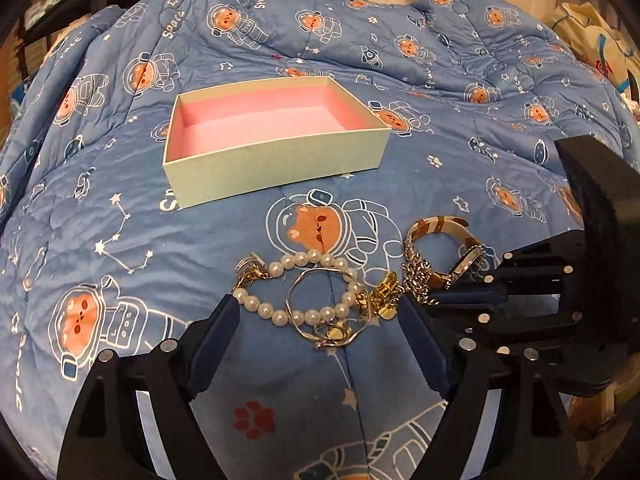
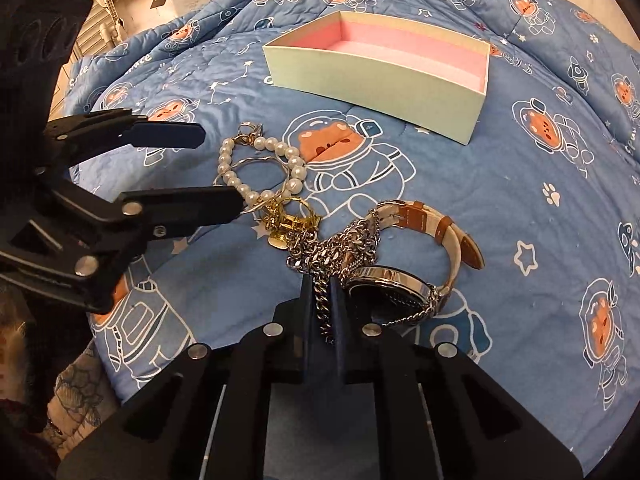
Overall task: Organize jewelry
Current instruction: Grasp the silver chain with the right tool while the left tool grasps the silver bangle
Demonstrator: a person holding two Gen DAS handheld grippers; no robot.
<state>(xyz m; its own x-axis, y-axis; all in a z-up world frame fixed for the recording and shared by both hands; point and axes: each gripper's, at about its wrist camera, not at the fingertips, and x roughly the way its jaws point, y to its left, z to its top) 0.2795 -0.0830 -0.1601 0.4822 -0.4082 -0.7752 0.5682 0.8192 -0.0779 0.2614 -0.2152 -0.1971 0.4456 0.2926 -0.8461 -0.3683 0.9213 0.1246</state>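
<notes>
Spread wide, the fingers of the left gripper (image 1: 318, 312) flank a pearl bracelet (image 1: 296, 292) that lies on the blue quilt (image 1: 120, 208) with a thin wire bangle (image 1: 324, 312) looped across it and a small gold piece (image 1: 384, 298) just beside; nothing is gripped on this side. Further back in the left wrist view, the open box with pink lining (image 1: 276, 136) sits empty, well apart from the pile. From the right wrist view, the right gripper (image 2: 324, 300) has its fingers drawn nearly together on a silver chain (image 2: 324, 256), whose links run up between them, and a watch with a tan strap (image 2: 408, 264) rests touching that chain. So the pick-up of the chain looks to be the step in hand. Next it likely calls for a slow lift, since the chain lies tangled against the watch and could drag it along, then a carry over to the box.
</notes>
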